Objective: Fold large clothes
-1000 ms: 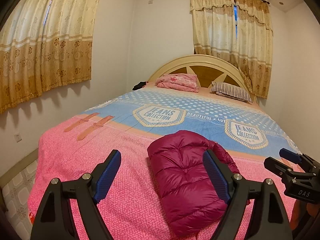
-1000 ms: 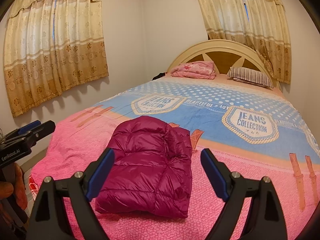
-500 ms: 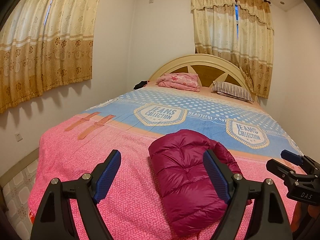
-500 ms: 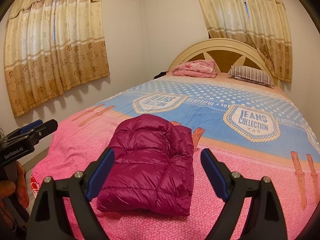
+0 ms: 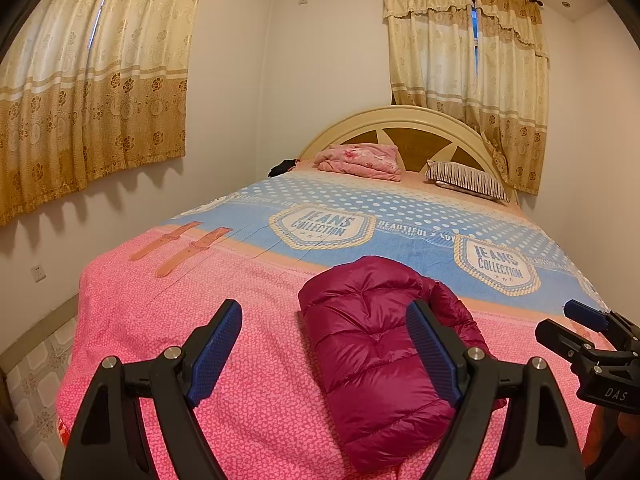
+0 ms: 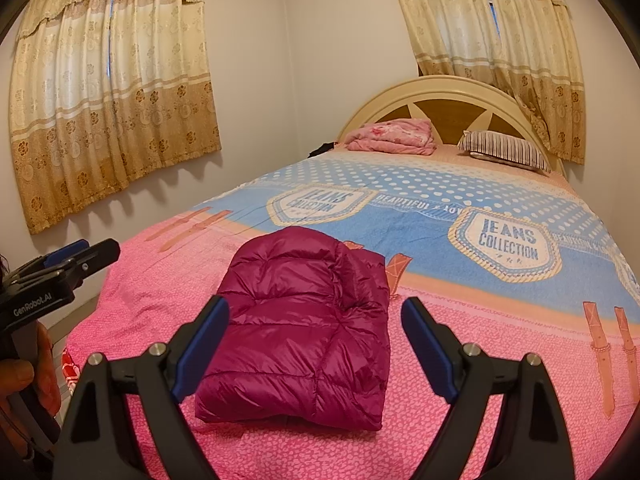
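Nothing of note had moved since the earlier frames: both grippers hung where they had been, and the folded jacket (image 6: pixel 304 328) lay in the same spot. That maroon quilted jacket rested as a compact bundle on the pink end of the bed (image 6: pixel 500 360), near its foot, short of the blue band of the bedspread (image 5: pixel 400 216) printed with "JEANS COLLECTION" badges. The left gripper (image 5: pixel 324 344) hovered above the bed with its jaws spread wide and nothing between them; in its own view the jacket lay partly behind the right-hand finger, apart from the blue pads (image 5: pixel 218 344). The right gripper (image 6: pixel 316 340) likewise held its jaws wide apart and empty, with the jacket lying on the bed beyond and between its fingers, untouched. A hand (image 6: pixel 20 384) showed at the left edge of the right wrist view, holding the left gripper. At the head of the bed, a folded pink blanket (image 5: pixel 360 162) and a striped pillow (image 5: pixel 468 180) lay against the arched headboard (image 5: pixel 400 120), and patterned curtains (image 5: pixel 92 92) hung over the windows.
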The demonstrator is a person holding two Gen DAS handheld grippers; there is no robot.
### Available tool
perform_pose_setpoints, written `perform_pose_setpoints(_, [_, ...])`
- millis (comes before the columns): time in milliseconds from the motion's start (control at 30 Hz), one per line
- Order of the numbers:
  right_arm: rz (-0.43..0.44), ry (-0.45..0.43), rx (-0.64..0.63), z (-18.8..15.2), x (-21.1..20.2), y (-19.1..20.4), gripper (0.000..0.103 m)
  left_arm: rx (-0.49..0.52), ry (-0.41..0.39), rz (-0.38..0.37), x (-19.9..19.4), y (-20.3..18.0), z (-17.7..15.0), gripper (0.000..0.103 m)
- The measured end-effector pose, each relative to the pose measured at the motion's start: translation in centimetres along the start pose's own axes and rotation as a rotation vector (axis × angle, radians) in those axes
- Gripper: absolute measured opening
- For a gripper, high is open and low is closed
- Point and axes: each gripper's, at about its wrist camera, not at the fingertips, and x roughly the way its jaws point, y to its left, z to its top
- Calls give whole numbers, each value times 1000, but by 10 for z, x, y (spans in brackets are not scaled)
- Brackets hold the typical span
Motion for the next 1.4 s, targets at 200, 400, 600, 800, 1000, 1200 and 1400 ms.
perform_pose_setpoints(200, [3,3,0,-2,-1,1,90,-3,9,7,3,1,-4,85])
perform_pose_setpoints(400, [4,-1,0,-2,-1,3,90,-3,20,22,5,2,-4,88])
perform_pose_setpoints(600, [8,-11,-5,-1,-3,4,90,6,20,16,4,-1,-5,89])
perform_pose_setpoints(800, [7,-13,-7,0,-4,4,90,4,8,25,1,-2,-2,93])
perform_pose_setpoints(1000, [7,-12,-10,1,-4,5,90,56,-7,88,0,-9,-2,97])
perform_pose_setpoints(1200, [9,-9,-11,1,-4,5,90,44,-9,100,0,-11,-4,100])
perform_pose_setpoints(1400, [10,-5,-16,1,-5,5,90,41,-27,109,0,-9,-5,101])
